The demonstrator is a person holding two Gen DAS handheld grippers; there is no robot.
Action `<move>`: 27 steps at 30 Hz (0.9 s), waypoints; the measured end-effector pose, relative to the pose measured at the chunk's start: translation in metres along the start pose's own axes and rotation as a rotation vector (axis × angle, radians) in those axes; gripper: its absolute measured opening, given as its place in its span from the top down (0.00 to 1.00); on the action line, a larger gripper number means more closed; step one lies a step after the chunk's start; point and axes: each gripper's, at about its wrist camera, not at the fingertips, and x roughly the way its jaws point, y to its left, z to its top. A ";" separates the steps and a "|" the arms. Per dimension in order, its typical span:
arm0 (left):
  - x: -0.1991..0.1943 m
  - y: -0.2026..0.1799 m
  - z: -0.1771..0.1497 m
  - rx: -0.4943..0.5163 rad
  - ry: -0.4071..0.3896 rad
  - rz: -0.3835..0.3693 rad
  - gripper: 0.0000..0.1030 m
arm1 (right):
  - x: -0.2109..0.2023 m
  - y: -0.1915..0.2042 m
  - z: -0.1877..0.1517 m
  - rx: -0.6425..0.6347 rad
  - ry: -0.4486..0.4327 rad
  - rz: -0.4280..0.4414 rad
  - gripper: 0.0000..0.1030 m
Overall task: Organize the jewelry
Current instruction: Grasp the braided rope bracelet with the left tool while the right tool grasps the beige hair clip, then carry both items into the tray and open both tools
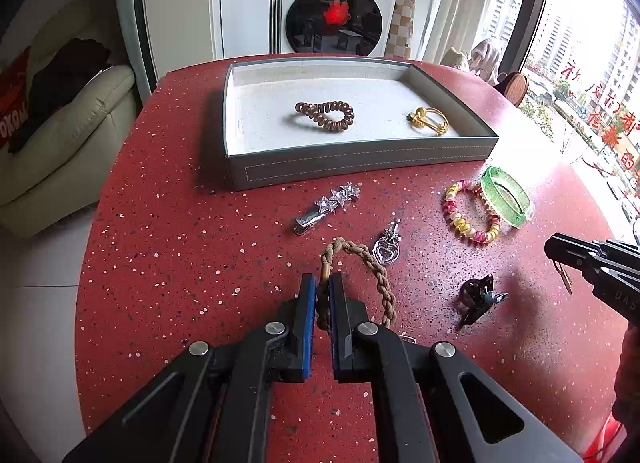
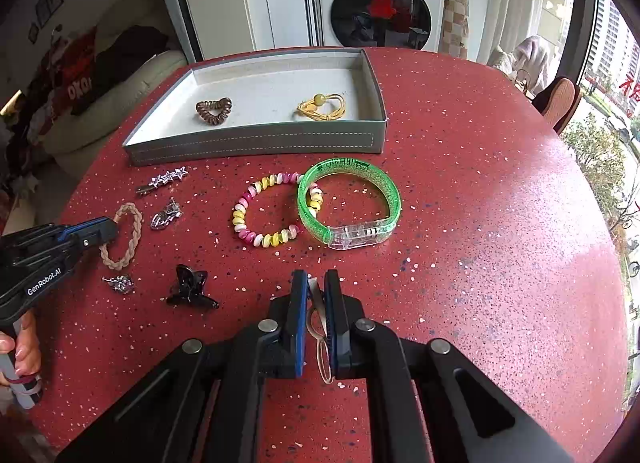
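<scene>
1. On the red speckled table (image 2: 480,223), the grey tray (image 2: 256,147) is sitting at the far side with only two pieces lying on its white lining: a brown spiral hair tie (image 2: 214,111) and a yellow cord bracelet (image 2: 322,107) with a bead. Task is looking early — most pieces are still lying outside the tray.
2. Left gripper (image 1: 323,283) is closing its blue pads on the braided tan rope bracelet (image 1: 360,259), pinching one side of the loop, a little nearer than the tray's front wall; most of the loop is still lying on the table.
3. Right gripper (image 2: 316,287) is clamping a thin pale elastic band (image 2: 320,327) — the loop is hanging between the jaws, well on the near side of the tray.
4. Waiting just in front of the tray: a silver star hair clip (image 2: 162,181), a silver heart pendant (image 2: 166,215), a beaded pink-yellow-white bracelet (image 2: 266,211) and a translucent green bangle (image 2: 348,199) with a clear clasp, its rim overlapping the beads.
5. Farther from the tray: a glossy black butterfly claw clip (image 2: 190,289) and a small silver glittery piece (image 2: 120,283) beside the rope bracelet.
6. Materials: rope is soft and twisted, beads are glossy and rounded, bangle is rigid plastic, silver items are small, faceted and likely fiddly to pinch.
7. Left to do, judging by this: both held pieces and six loose ones are needing to go into the tray.
</scene>
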 end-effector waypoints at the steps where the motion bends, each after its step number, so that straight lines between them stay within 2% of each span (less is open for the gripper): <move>1: -0.003 0.000 0.001 -0.004 -0.007 -0.006 0.76 | -0.003 -0.002 0.000 0.012 -0.006 0.009 0.91; 7: -0.023 -0.001 0.016 -0.008 -0.058 -0.031 0.76 | -0.019 -0.010 0.008 0.076 -0.037 0.065 0.91; 14: -0.036 -0.002 0.047 -0.005 -0.119 -0.057 0.76 | -0.028 -0.008 0.035 0.099 -0.071 0.111 0.91; 22: -0.015 0.000 0.093 0.007 -0.139 -0.025 0.76 | -0.022 -0.004 0.089 0.104 -0.107 0.152 0.91; 27: 0.011 0.007 0.127 -0.032 -0.131 -0.008 0.76 | 0.000 -0.007 0.126 0.122 -0.103 0.175 0.91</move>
